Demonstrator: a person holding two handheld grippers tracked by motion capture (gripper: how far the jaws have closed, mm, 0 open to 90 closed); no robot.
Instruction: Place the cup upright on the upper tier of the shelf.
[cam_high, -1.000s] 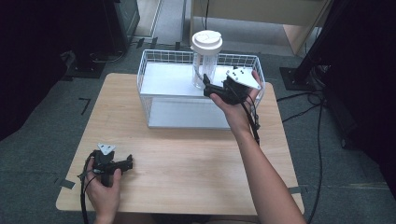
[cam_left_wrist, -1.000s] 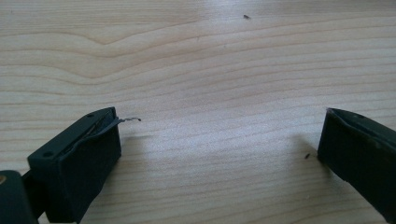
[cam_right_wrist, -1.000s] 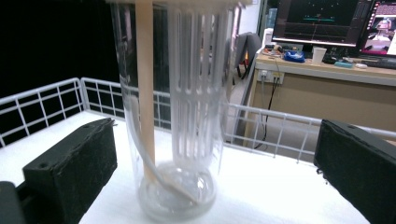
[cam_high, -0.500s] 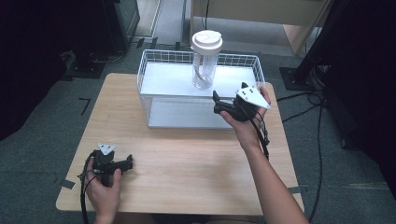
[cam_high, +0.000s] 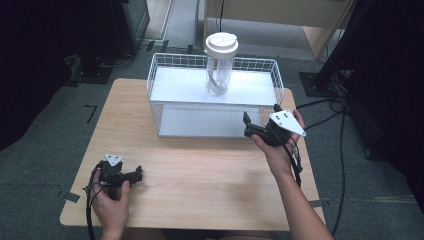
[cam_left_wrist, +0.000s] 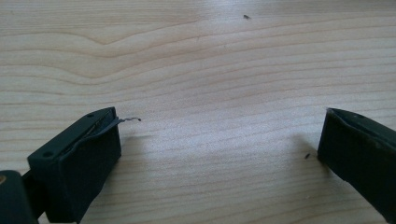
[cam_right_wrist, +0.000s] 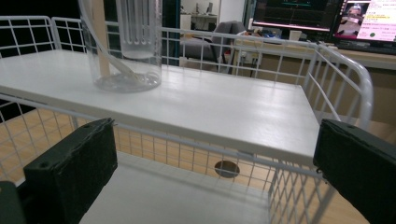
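Wooden table (cam_high: 200, 180) is being used as the work surface, pale grain being seen close up in the left gripper view. White wire rack (cam_high: 165, 80) with two shelves is being stood at the far half of the table. Clear plastic jar (cam_high: 218, 75) with a white lid (cam_high: 221, 44) is being kept upright on the rack's top shelf (cam_high: 260, 92), near the middle and toward the back edge; in the right gripper view the jar (cam_right_wrist: 126, 46) is being seen at upper left with a bent straw-like piece inside.

Right gripper (cam_high: 252, 127) is being held just beside the rack's front right corner, apart from the jar, jaws being spread wide with nothing between them. Left gripper (cam_high: 136, 175) is being rested low over the near left of the table, well apart from the rack, jaws likewise being spread wide and empty.

Jar is being judged light, stiff and smooth, so likely slippery under the pads; thin plastic walls are probably being prone to flexing or cracking if squeezed hard. Tall narrow shape is being judged tippy. Hold is best being taken across the body at mid-height, below the lid, with moderate squeeze; the lid rim is being judged a poorer spot since whether it is fastened cannot be told.
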